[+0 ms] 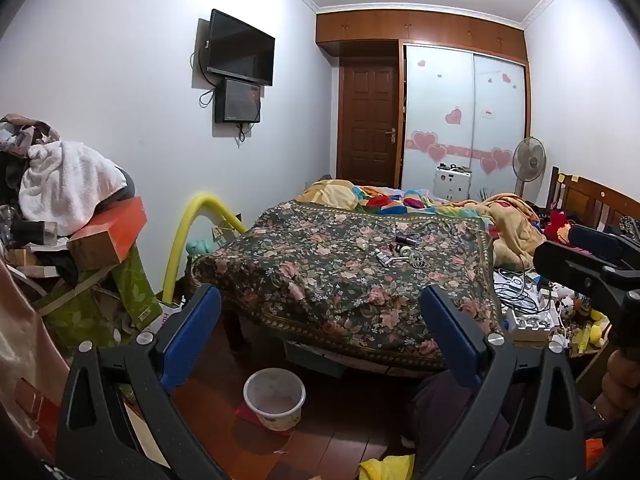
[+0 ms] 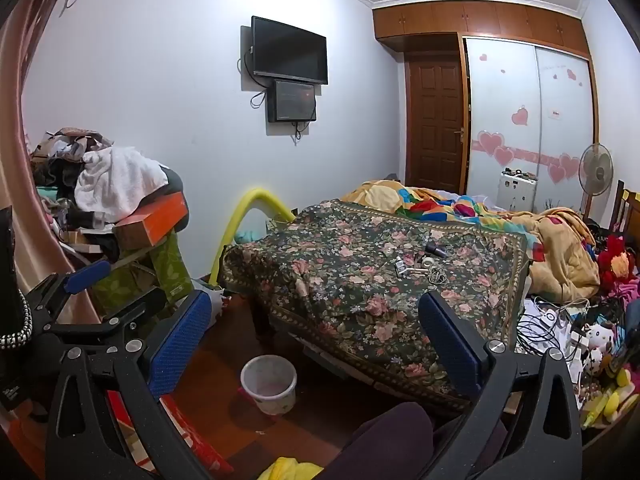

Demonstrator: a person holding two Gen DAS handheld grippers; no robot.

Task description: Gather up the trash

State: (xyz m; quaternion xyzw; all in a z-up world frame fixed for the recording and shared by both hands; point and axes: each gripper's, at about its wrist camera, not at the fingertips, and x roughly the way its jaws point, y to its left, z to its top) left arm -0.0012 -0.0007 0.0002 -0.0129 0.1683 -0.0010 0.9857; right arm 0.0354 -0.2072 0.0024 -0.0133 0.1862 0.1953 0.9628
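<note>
Both grippers, left gripper point(image 1: 320, 320) and right gripper point(image 2: 314, 322), have jaws wide apart and empty, aimed across the floral bedspread point(image 1: 340, 264). Small trash items on the bedspread point(image 2: 420, 264) lie far-centre, well apart from both; the white plastic bin point(image 2: 269, 384) stands on the near floor, left of the bed. Suggest: one gripper reaches far, straddles a single piece, closes only once the pads flank it.

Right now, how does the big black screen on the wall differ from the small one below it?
The big screen is wide and hangs higher; the small screen is narrower, almost square, and sits directly under it. The big screen is fully dark; the small screen shows a faint reddish glow. Both are black, wall-mounted, with cables hanging.
</note>
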